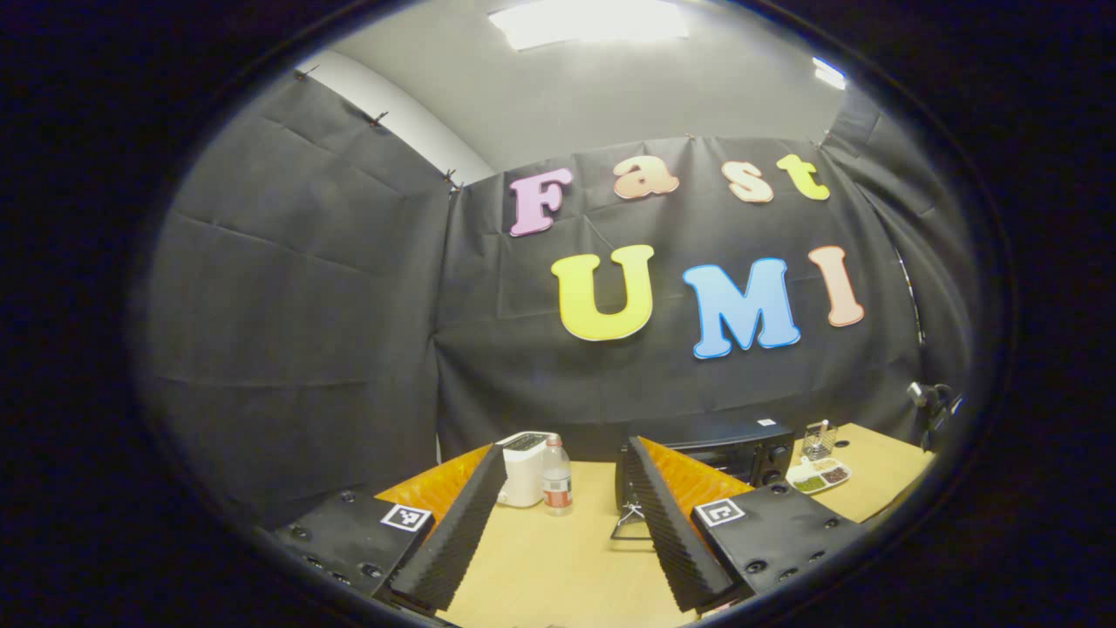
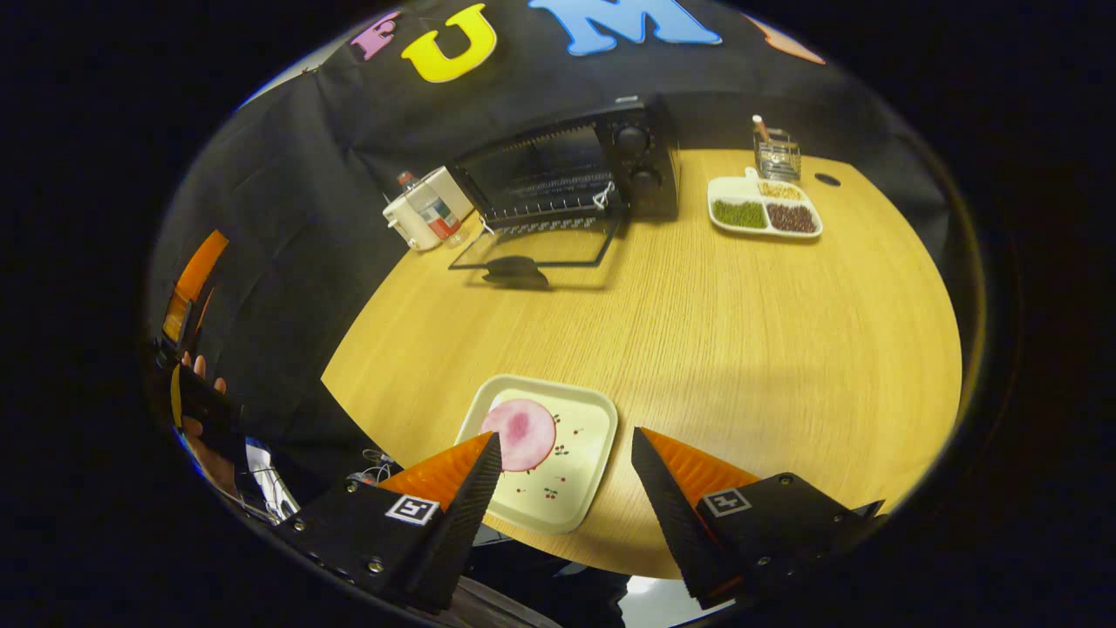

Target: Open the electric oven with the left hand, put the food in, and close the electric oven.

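A: Left gripper (image 1: 560, 532) first?

B: Jaws spread wide, nothing between, hovering over the light wood-grain table (image 1: 558, 567). Beyond: white boxy toaster-like appliance (image 1: 523, 469) w/ clear plastic bottle (image 1: 556, 475) just beside it, then the black electric oven (image 1: 741, 449) at the back wall.

A: Oven door?

B: Already down. In the right gripper view, glass door (image 2: 534, 253) lying flat on the table in front of the oven, wire rack (image 2: 549, 209) showing inside.

A: Food?

B: Round pink slice (image 2: 519, 433) on a cream square plate w/ small cherry print (image 2: 571, 488), near table edge, well apart from the oven. Right gripper (image 2: 567, 488) spread open, right above the plate, not touching.

A: Handling?

B: Prob. light, rigid plate; glazed, so slippery. Slice looks soft, could slide if tilted. Best to pinch the raised rim at the near edge, keep level.

A: Farther right?

B: White divided dish w/ green & dark-red beans (image 2: 765, 214), small clear glass holder (image 2: 776, 157) behind. Not needed.
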### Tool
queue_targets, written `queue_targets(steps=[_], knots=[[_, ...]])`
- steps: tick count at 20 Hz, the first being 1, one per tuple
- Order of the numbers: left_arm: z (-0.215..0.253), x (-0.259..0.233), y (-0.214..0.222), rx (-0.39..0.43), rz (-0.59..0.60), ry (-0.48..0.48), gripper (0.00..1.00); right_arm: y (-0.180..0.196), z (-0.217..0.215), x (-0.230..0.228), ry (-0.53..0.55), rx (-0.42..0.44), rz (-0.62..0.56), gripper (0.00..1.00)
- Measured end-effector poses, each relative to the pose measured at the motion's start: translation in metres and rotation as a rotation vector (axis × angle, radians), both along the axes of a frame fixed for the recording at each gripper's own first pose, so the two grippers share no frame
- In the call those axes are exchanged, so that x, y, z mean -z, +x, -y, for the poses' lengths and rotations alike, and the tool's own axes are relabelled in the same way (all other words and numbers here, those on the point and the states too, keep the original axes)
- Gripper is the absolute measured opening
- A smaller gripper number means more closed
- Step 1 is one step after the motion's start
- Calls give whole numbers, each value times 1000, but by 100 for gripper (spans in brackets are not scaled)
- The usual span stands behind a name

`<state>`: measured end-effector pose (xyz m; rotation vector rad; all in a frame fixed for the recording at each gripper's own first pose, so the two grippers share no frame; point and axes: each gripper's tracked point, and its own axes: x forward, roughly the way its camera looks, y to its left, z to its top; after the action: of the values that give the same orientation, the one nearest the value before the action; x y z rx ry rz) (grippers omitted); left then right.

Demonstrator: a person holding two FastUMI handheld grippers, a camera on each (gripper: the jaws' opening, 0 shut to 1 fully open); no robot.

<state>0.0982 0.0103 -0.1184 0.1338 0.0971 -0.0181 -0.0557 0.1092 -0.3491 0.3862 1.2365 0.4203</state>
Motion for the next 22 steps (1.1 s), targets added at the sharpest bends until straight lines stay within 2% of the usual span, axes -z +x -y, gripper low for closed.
queue_targets(steps=[2,5,6,7,9,11,12,14,15,16,17,18,19,20,22], knots=[[-13,4,-4,-33,-14,-9,98,-7,-5,20,6,-9,-76,94],[-33,5,-10,-77,-17,-7,91,-13,-6,41,-6,-22,-153,94],[-39,4,-12,-89,-16,-2,97,-13,-6,47,-12,-20,-167,87],[-46,5,-13,-104,-19,4,98,-15,-6,50,-19,-29,-191,83],[-57,5,-14,-129,-21,2,98,-16,-5,52,-16,-39,-217,83],[-65,3,-13,-145,-20,-3,98,-15,-1,57,-44,-29,-239,58],[-67,3,-12,-149,-16,-3,98,-15,1,60,-52,-28,-253,42],[-70,2,-11,-151,-7,2,98,-16,0,60,-47,-31,-291,28],[-70,1,-9,-151,-6,4,98,-15,5,63,-75,-37,-298,28],[-70,2,-9,-150,-6,1,98,-19,-13,93,-69,4,-315,16],[-69,2,-7,-147,-6,-4,98,-14,1,63,-54,-20,-346,5],[-68,2,-5,-145,-5,-8,98,-13,-1,63,-52,-8,-333,4],[-68,3,-4,-142,-5,-11,98,-14,-2,64,-47,-22,-341,7],[-66,4,-3,-139,-6,-13,98,-17,-2,64,-42,-25,-335,0],[-65,2,-1,-135,0,-17,98,-14,-7,60,-4,-13,-338,0]])
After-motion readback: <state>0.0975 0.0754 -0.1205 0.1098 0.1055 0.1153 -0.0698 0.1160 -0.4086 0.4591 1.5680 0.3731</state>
